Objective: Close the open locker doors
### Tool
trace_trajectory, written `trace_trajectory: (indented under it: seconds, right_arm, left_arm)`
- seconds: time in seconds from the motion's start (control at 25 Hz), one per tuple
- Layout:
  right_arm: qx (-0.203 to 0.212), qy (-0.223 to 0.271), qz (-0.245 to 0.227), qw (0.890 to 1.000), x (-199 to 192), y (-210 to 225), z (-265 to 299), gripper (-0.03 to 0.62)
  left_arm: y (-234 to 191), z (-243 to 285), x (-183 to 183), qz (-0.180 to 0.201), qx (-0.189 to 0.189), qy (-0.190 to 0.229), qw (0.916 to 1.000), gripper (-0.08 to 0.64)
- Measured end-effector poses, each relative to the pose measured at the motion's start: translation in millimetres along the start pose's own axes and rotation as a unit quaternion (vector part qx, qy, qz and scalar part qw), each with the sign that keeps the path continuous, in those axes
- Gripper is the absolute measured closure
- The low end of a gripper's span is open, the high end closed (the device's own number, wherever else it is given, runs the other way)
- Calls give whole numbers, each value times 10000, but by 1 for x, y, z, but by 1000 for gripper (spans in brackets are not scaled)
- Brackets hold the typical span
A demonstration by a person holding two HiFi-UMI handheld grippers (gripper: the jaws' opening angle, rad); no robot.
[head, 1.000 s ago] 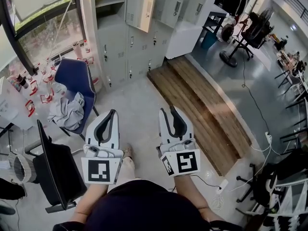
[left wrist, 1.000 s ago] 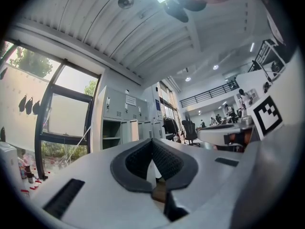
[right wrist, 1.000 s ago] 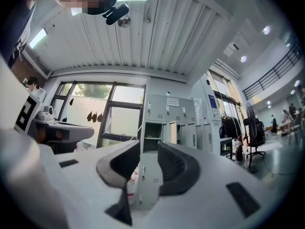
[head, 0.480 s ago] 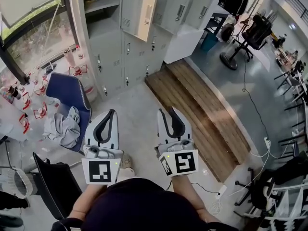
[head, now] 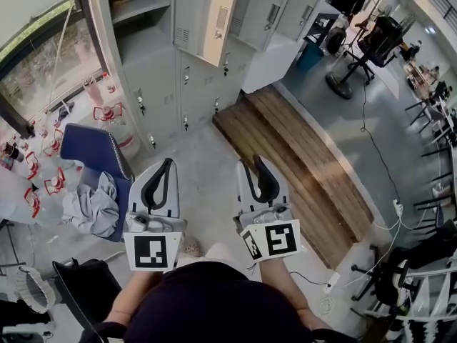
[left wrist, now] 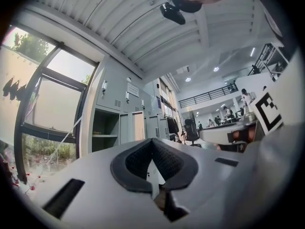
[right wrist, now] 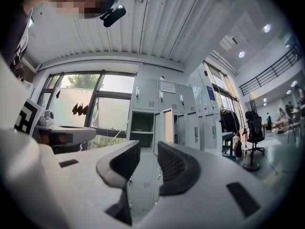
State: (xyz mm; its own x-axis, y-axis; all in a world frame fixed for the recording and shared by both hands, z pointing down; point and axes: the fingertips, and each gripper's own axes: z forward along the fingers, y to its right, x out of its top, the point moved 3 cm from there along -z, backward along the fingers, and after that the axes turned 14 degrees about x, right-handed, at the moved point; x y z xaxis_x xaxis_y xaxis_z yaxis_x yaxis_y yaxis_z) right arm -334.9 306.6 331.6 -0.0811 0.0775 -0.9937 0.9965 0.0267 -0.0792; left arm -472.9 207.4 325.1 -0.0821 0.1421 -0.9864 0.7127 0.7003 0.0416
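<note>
In the head view the person is walking up to the lockers (head: 191,66), so the approach is the step in hand. One upper door (head: 208,16) is hanging open beside its compartment (head: 139,9), well apart from both grippers. The left gripper (head: 166,166) is carrying nothing, tips together. The right gripper (head: 250,161) is keeping a narrow gap and is also empty. The left gripper view is showing its pads meeting at the tip, the door (left wrist: 139,126) far beyond. The right gripper view is showing slightly parted jaws below the door (right wrist: 167,125). Next, seemingly, a gripper needs raising to the door's free edge — then pushing it shut. Compared with a second ago, the lockers are looming nearer and the chair (head: 91,146) is sliding left.
</note>
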Motion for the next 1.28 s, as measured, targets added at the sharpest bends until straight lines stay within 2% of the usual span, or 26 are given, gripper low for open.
trace_trajectory:
  seconds: [0.2, 0.44, 0.68, 0.8, 1.0, 1.28]
  right_arm:
    - [72, 60, 16, 10000, 1, 12, 25, 492]
    - [381, 164, 152, 9990, -2, 37, 70, 492]
    - [745, 392, -38, 9964, -4, 95, 136, 492]
    - [1030, 523, -140, 9932, 0, 135, 181, 492]
    - [1778, 596, -186, 9821, 9, 193, 255, 492]
    - [2517, 434, -203, 9666, -5, 259, 332, 492]
  left_arm:
    - [-5, 20, -3, -5, -20, -35, 10000, 557]
    - [-9, 56, -8, -10, -50, -125, 9999, 557]
    - [-9, 125, -19, -101, 62, -80, 9999, 557]
    - [-12, 171, -19, -20, 319, 14, 9995, 557]
    - [-16, 250, -11, 110, 1113, 141, 9936, 557]
    - [-11, 344, -17, 183, 1740, 92, 9845, 557]
